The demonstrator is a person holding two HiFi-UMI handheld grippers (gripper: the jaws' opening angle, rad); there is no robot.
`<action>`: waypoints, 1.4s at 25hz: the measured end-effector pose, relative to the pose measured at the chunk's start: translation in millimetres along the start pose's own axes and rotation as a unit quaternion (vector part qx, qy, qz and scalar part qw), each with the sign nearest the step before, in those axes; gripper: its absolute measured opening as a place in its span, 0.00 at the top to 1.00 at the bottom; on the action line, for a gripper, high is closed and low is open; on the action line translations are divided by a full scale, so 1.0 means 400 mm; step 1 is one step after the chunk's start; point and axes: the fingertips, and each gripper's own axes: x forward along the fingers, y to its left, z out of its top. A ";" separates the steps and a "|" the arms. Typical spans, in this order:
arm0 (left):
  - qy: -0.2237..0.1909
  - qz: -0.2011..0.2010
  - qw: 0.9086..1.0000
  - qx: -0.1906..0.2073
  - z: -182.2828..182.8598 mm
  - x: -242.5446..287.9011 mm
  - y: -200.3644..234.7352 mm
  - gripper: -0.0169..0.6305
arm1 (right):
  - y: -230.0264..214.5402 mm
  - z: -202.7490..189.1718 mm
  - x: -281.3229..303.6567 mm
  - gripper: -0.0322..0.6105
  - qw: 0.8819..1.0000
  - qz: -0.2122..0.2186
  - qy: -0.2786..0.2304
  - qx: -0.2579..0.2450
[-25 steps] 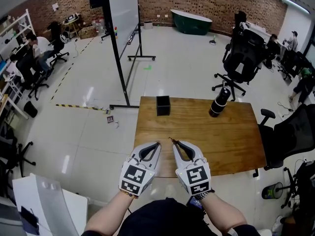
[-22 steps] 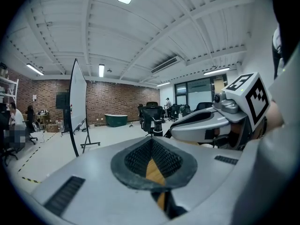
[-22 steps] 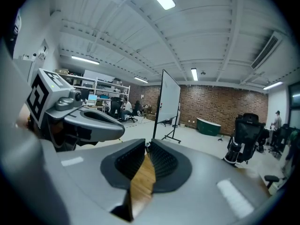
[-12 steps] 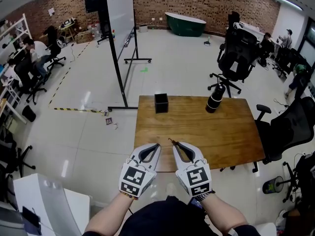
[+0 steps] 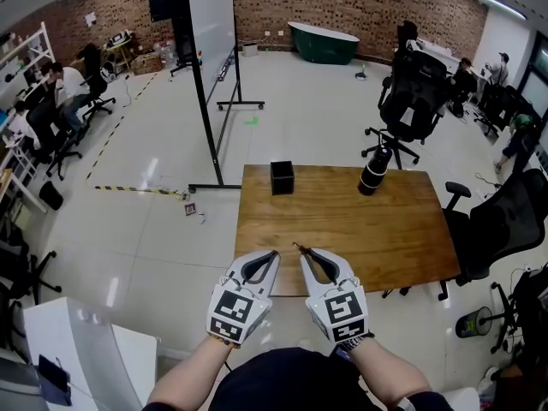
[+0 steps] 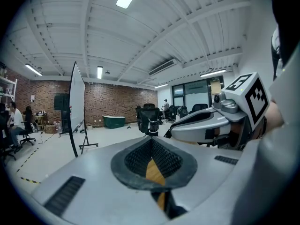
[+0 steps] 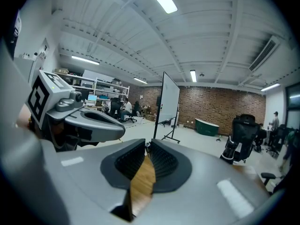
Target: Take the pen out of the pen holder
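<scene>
Our right gripper (image 5: 303,251) jaws pinch the pen (image 5: 296,246); left gripper (image 5: 274,253) jaws meet, empty; pen holder (image 5: 282,178) at twelve o'clock.

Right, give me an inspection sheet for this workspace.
Surface: wooden table.
Job's things: black pen holder at the far edge, no pen showing above it; thin stick, likely the pen, pinched at the right tool tips.
Clutter: black bottle on the far right.
Tools: left tool shut, nothing in it; both at the near edge.
Cables: nothing seen.
Surroundings: whiteboard, office chairs, brick wall, people seated at left.
</scene>
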 end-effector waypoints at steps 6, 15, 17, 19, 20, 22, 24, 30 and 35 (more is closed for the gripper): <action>-0.004 0.011 1.000 0.000 0.026 0.017 0.007 0.97 | -0.018 0.021 0.003 0.89 1.000 0.012 -0.007 0.000; 0.001 0.022 1.000 0.001 0.038 0.050 -0.010 0.97 | -0.062 0.027 -0.003 0.89 1.000 0.022 -0.015 0.005; 0.003 0.022 1.000 0.001 0.039 0.058 -0.015 0.97 | -0.072 0.025 -0.005 0.89 1.000 0.023 -0.016 0.006; 0.004 0.023 1.000 0.001 0.039 0.065 -0.019 0.97 | -0.078 0.024 -0.006 0.89 1.000 0.024 -0.016 0.007; 0.005 0.024 1.000 0.002 0.039 0.067 -0.020 0.97 | -0.080 0.023 -0.006 0.89 1.000 0.025 -0.017 0.007; 0.006 0.025 1.000 0.002 0.037 0.071 -0.022 0.97 | -0.085 0.021 -0.006 0.89 0.999 0.026 -0.017 0.007; 0.006 0.027 1.000 0.003 0.036 0.074 -0.024 0.97 | -0.089 0.019 -0.007 0.89 0.999 0.027 -0.018 0.007; 0.007 0.030 1.000 0.003 0.039 0.080 -0.028 0.97 | -0.096 0.018 -0.009 0.89 0.999 0.030 -0.019 0.006; 0.007 0.031 0.999 0.003 0.041 0.086 -0.029 0.97 | -0.103 0.019 -0.007 0.89 0.999 0.032 -0.019 0.006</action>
